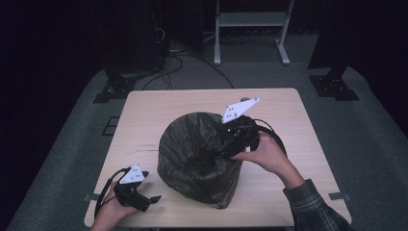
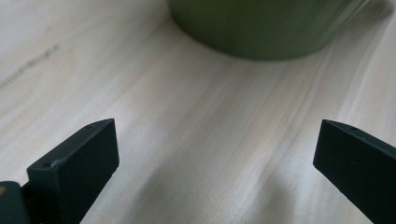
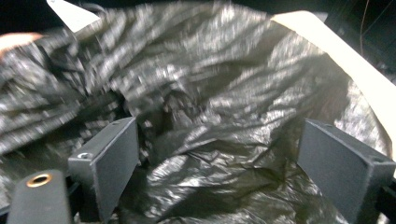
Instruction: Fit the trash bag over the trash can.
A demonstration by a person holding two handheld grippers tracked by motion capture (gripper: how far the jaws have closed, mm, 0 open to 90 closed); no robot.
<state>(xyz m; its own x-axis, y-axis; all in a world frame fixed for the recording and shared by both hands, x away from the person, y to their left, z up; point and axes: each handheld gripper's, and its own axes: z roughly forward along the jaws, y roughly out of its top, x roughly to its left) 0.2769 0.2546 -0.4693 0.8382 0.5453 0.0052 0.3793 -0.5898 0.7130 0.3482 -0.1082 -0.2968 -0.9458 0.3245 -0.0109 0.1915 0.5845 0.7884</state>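
Centre of the high view: a round bin (image 1: 211, 185) lined with a black plastic bag (image 1: 192, 144) stands on the pale wooden table (image 1: 288, 110), the crinkled film draped over the rim and down the sides. Right gripper (image 1: 219, 153) comes in from the right of the frame, held in the person's right hand (image 1: 267, 154), its nose dipped over the bin's mouth, grey three-cornered plate up. Right gripper view: jaws spread wide, shiny bag film (image 3: 224, 93) lying between and behind them, somewhat blurred; pads not pressing on it, so released, nothing grasped. Lower left of the high view: left gripper (image 1: 155, 198) rests low at the table's near edge in the left hand (image 1: 113, 211), pointing toward the bin, just beside its base but apart. Left gripper view: jaws wide apart over bare wood, the bin's green wall (image 2: 261, 28) at the top of the frame, nothing between the pads. A plaid sleeve (image 1: 315, 207) shows at lower right.
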